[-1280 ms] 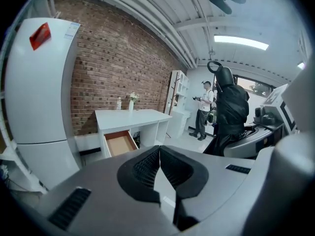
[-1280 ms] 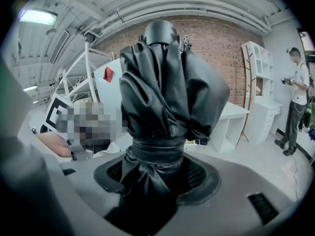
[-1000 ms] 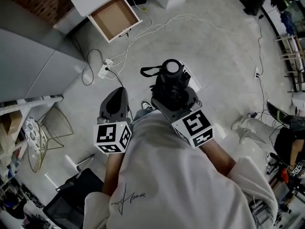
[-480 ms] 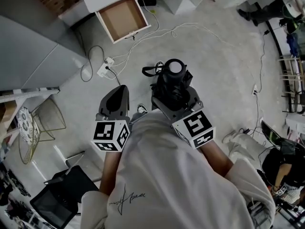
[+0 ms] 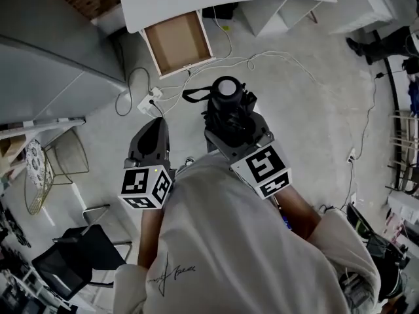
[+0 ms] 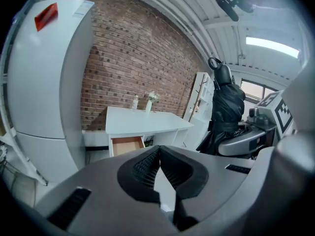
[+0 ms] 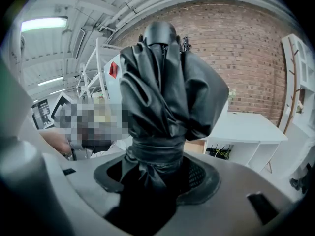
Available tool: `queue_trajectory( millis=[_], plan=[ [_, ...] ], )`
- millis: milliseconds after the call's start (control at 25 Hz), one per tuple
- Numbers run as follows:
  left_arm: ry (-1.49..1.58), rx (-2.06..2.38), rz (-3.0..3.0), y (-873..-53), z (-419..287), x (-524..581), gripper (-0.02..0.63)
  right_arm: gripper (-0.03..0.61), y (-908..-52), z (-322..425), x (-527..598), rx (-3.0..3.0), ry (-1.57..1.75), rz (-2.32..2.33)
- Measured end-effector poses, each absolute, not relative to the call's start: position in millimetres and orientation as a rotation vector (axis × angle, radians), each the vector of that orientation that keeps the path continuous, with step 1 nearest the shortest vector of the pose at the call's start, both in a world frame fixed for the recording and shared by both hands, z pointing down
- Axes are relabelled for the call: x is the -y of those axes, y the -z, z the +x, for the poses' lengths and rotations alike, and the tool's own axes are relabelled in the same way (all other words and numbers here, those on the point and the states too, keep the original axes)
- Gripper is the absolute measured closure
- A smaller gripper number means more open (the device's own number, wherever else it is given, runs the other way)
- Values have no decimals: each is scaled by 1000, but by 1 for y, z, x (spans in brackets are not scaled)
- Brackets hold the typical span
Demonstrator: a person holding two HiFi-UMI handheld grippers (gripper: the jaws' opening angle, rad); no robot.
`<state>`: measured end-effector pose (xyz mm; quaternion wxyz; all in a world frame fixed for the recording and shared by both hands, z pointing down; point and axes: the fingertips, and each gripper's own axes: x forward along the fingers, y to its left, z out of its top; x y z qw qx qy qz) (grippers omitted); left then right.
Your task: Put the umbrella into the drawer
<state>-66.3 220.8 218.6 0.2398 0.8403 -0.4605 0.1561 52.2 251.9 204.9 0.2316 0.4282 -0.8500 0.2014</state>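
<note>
Overhead, one umbrella (image 5: 227, 102), one open drawer (image 5: 177, 42)

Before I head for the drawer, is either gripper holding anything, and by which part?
Right gripper is shut on the black umbrella, at its gathered end below the bulging fabric. Left gripper is shut, empty.

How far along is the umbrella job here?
Done: the folded black umbrella is gripped in the right gripper, and the drawer stands open, apparently empty. In hand: holding the umbrella over the floor, apart from the drawer. Left: placing it inside. The left gripper is shut, empty.
</note>
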Motion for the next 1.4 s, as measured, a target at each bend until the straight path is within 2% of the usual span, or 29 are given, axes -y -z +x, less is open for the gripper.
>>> queue_trajectory(
  millis=[600, 1040, 1400],
  plan=[
    [-366, 1546, 2155, -190, -13, -120, 595, 316, -219, 113, -138, 2459, -540, 897],
    [-345, 1681, 2008, -206, -38, -101, 595, 316, -239, 122, -100, 2465, -553, 791],
    [-360, 1618, 1970, -229, -53, -73, 595, 316, -245, 108, -72, 2425, -516, 754]
  ],
)
